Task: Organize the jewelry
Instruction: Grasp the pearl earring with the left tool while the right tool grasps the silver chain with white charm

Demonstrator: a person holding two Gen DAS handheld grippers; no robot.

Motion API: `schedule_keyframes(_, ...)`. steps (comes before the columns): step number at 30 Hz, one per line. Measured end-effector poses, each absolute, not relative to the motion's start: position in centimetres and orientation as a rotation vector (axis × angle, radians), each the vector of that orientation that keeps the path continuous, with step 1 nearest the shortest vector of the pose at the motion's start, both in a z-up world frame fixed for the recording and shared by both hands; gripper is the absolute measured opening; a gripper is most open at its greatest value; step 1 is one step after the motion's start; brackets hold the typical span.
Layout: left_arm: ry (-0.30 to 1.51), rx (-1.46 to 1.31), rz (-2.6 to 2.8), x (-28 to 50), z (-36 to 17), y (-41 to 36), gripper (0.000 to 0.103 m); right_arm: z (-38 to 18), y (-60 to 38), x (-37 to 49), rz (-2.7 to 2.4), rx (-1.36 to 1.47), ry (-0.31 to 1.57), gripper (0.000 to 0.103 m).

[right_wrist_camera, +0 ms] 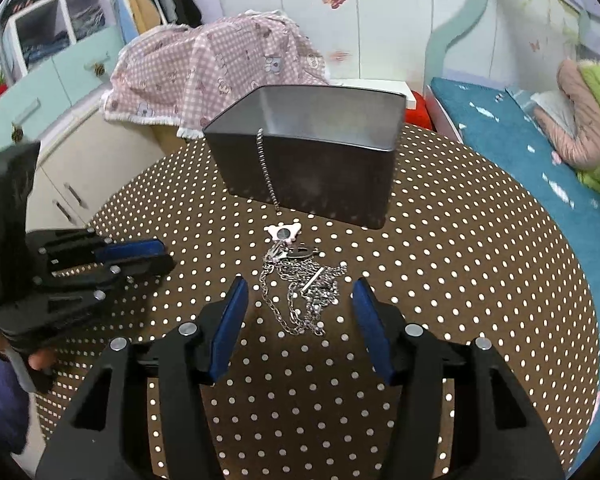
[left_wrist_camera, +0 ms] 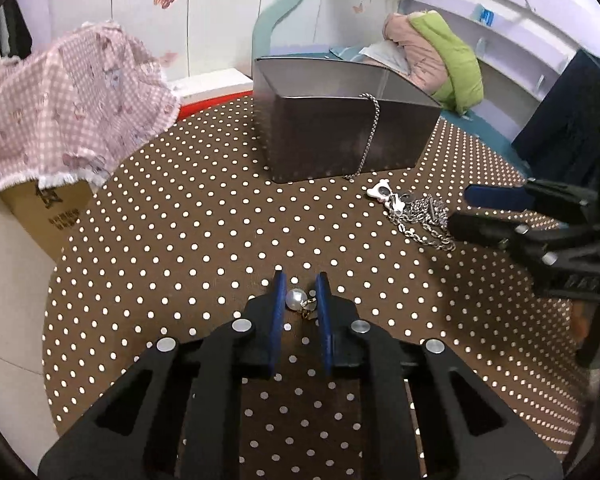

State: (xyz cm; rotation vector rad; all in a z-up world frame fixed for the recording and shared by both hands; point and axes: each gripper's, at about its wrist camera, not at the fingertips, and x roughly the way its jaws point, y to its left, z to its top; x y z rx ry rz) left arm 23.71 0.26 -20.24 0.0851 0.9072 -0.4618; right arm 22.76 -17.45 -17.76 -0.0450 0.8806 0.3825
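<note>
Gripping pearl earring (left_wrist_camera: pixel 298 301) (left gripper (left_wrist_camera: pixel 301 294) fingers (left_wrist_camera: pixel 279 300))

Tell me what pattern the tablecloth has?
Brown with white polka dots; the tablecloth shows best in the right wrist view.

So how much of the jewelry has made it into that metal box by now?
One thin silver chain already hangs over the rim of the dark rectangular metal tin, its end outside. In hand: the left gripper is closed around a pearl earring with a gold clasp. Left: the tangled pile of silver chains and white butterfly-shaped charm on the polka-dot tablecloth, between the open right gripper jaws.
</note>
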Motion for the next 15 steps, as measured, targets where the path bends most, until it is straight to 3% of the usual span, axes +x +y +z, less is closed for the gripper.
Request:
schedule_keyframes(3,0.903,0.068,-0.465,23.7,-19.9,0.6,0.015,-17.9,-16.5,23.1,0.391,-0.066,0.870,0.046)
schedule_keyframes(8,0.890,0.064,-0.462,23.7,-19.2,1.1,0.015,-18.1,-14.8,24.2,0.397,-0.108,0.860,0.028)
schedule_keyframes(15,0.879,0.058,-0.470,23.7,-18.7,1.6,0.015,-19.1,-12.9,25.4,0.368,-0.178,0.890,0.017)
